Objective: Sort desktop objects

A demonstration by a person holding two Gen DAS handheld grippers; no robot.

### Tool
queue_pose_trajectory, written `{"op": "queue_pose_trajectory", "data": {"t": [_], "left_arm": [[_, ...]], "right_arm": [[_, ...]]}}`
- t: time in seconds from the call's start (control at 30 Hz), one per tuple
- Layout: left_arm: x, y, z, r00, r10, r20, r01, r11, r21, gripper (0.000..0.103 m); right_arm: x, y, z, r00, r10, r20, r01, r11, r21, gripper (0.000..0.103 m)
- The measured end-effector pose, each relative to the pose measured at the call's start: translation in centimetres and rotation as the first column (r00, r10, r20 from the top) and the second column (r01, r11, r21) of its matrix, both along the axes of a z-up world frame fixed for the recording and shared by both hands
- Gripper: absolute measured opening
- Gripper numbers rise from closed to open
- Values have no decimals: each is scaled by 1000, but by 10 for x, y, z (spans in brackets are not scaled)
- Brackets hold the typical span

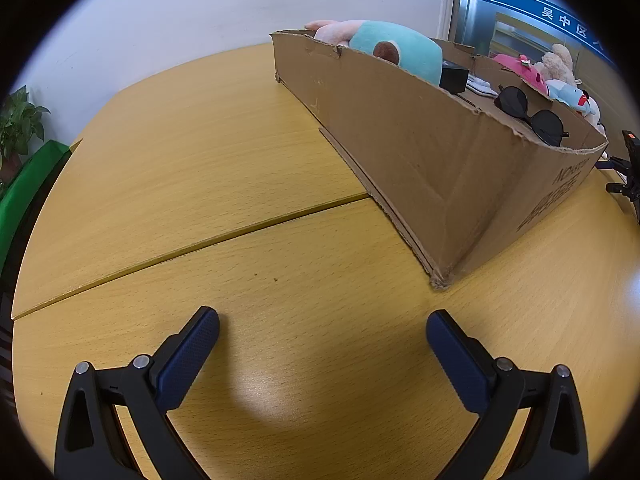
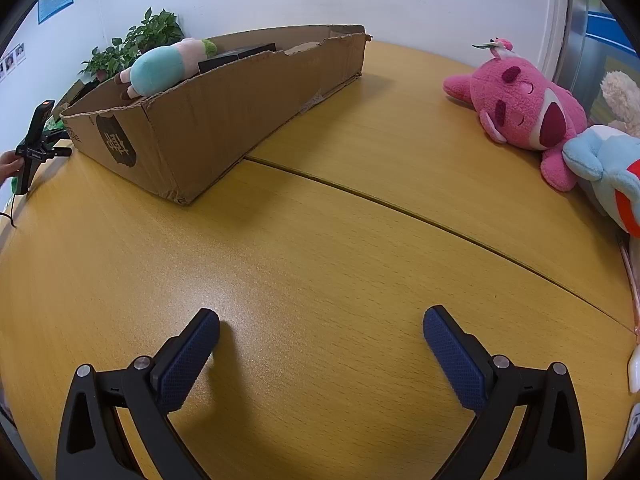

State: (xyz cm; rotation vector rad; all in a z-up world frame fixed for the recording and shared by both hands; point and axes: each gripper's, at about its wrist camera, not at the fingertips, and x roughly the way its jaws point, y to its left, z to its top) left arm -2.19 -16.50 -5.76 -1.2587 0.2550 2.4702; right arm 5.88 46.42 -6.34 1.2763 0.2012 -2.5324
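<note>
A long cardboard box (image 1: 400,152) (image 2: 224,112) lies on the wooden table (image 1: 200,184). In it rest a teal and pink plush (image 1: 396,48) (image 2: 160,70), a black case (image 1: 454,76) and dark sunglasses (image 1: 528,114) near its front corner. A pink plush bear (image 2: 524,108), a light blue plush (image 2: 604,168) and a beige plush (image 2: 622,96) lie on the table to the right of the box. My left gripper (image 1: 322,320) is open over bare table, left of the box. My right gripper (image 2: 321,318) is open and holds nothing, between the box and the plush toys.
A seam (image 2: 400,204) crosses the tabletop. A potted plant (image 2: 136,44) (image 1: 18,120) stands by the white wall, with a green object (image 1: 28,184) below it. A hand (image 2: 8,166) shows at the left edge. A white object (image 2: 634,368) sits at the right edge.
</note>
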Motion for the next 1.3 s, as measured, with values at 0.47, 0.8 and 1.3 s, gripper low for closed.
{"op": "queue_pose_trajectory", "data": {"t": [0.47,0.8,1.3], "left_arm": [[-1,-1,-1,1000,-1,-1,1,1000,0,103],[-1,-2,-1,1000,-1,0,1,1000,0,103],[-2,-1,-1,1000,0,0,0,1000,0,103]], "right_arm": [[-1,0,0,1000,3,1,-3,1000,-1,103],[4,11,-13,1000,6,0,-6,1000,0,103],[3,11,-16,1000,2,4,-2,1000,-1,103]]}}
